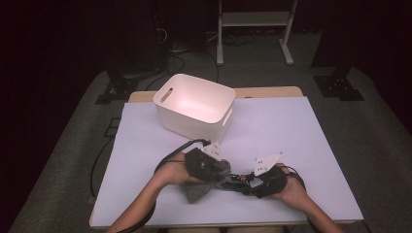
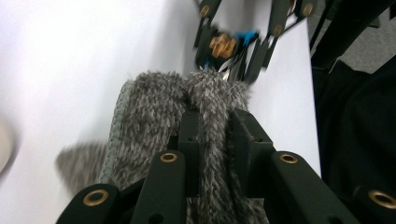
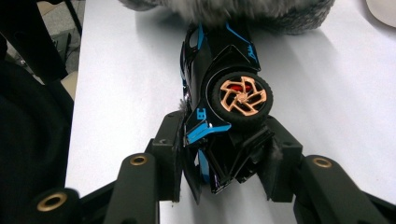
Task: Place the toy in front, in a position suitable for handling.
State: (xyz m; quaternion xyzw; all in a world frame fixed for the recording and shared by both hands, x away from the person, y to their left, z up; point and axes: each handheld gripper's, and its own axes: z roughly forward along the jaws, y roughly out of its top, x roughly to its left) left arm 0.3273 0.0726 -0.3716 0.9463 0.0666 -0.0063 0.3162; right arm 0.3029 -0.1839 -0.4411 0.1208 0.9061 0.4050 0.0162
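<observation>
Your left hand-held gripper (image 2: 212, 140) sits at the left of the work area, low over the white-covered bench (image 1: 291, 136), with its jaws clamped on a fold of the grey fuzzy cloth (image 2: 159, 107). The pads press the pile from both sides, and the rest of the cloth trails onto the bench towards you. Just to its right lies the black toy car with blue trim and copper-coloured wheels (image 3: 224, 93). Its long axis runs left to right between your two hands, and its far end touches or tucks under the cloth. Your right hand-held gripper (image 3: 219, 158) is clamped on the car's near end, holding it tipped on its side with one wheel facing up. Both forearms come in low, the grippers pointing at each other. The left hand is nearer the cloth, so any wiping stroke runs rightwards along the car body. The white plastic bin with handle slots (image 1: 194, 104) stands well apart, further back.
</observation>
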